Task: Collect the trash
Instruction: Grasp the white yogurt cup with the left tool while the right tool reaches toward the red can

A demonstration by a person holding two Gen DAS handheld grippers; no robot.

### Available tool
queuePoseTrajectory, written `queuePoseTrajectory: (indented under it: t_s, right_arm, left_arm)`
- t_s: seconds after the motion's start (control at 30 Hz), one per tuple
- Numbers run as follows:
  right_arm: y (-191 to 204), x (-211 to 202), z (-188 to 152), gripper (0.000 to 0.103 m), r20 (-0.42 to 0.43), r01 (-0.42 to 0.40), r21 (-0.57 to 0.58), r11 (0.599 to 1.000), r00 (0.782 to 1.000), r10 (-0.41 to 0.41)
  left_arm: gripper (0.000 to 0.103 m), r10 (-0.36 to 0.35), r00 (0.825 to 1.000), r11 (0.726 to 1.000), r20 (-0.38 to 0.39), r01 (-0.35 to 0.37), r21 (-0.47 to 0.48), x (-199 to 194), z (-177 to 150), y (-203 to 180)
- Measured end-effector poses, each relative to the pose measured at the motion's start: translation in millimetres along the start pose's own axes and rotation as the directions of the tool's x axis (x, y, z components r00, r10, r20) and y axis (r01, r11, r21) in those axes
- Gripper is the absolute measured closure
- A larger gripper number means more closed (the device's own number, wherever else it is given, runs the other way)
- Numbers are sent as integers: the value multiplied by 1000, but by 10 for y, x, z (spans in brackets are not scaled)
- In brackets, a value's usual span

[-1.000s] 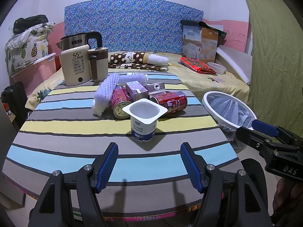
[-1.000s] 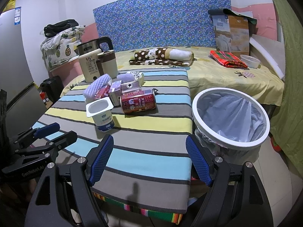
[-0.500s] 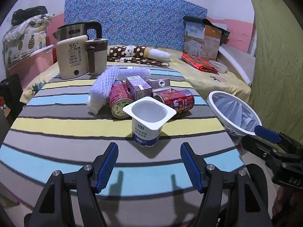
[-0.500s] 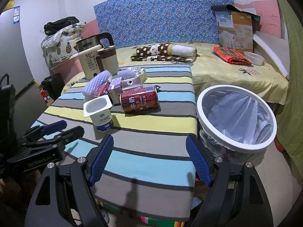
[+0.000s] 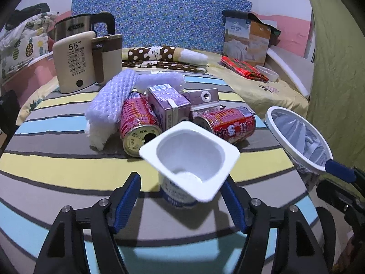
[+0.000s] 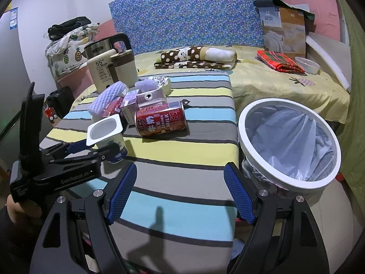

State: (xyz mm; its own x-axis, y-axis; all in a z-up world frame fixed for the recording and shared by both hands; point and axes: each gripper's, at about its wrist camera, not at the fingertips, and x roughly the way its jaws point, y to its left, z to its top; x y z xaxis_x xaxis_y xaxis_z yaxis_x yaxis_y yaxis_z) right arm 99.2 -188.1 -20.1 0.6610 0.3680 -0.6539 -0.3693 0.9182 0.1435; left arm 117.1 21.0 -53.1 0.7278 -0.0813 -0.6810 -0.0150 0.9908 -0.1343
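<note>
An empty white yogurt cup point(image 5: 189, 157) stands upright on the striped table. My left gripper point(image 5: 181, 197) is open with a blue finger on each side of the cup, not closed on it. The right wrist view shows the same cup point(image 6: 106, 134) and the left gripper point(image 6: 95, 149) around it. Behind the cup lie two red milk cans point(image 5: 230, 124), two purple drink cartons point(image 5: 168, 105) and white foam netting point(image 5: 109, 105). My right gripper point(image 6: 180, 194) is open and empty above the table's near edge, left of the white bin point(image 6: 287, 141).
The bin with a plastic liner stands off the table's right side and also shows in the left wrist view point(image 5: 296, 137). A beige kettle point(image 5: 75, 61) and a brown mug point(image 5: 107, 57) stand at the table's back left. A bed point(image 6: 285, 80) lies behind.
My left gripper has moved forward until its open fingers straddle the yogurt cup. My right gripper has drifted slightly forward and stays open.
</note>
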Motion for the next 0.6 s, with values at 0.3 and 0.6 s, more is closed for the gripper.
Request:
queuePoseTrajectory:
  t_s: [0.3, 0.6]
  right_arm:
    - [-46, 146, 92, 23, -17, -16, 2, 1000, 1000, 16]
    - [-89, 562, 328, 23, -58, -120, -12, 993, 991, 119]
  left_arm:
    - [50, -30, 1000, 999, 9, 30, -12, 67, 85, 11]
    - [50, -17, 999, 999, 48, 18, -36, -169, 73, 193]
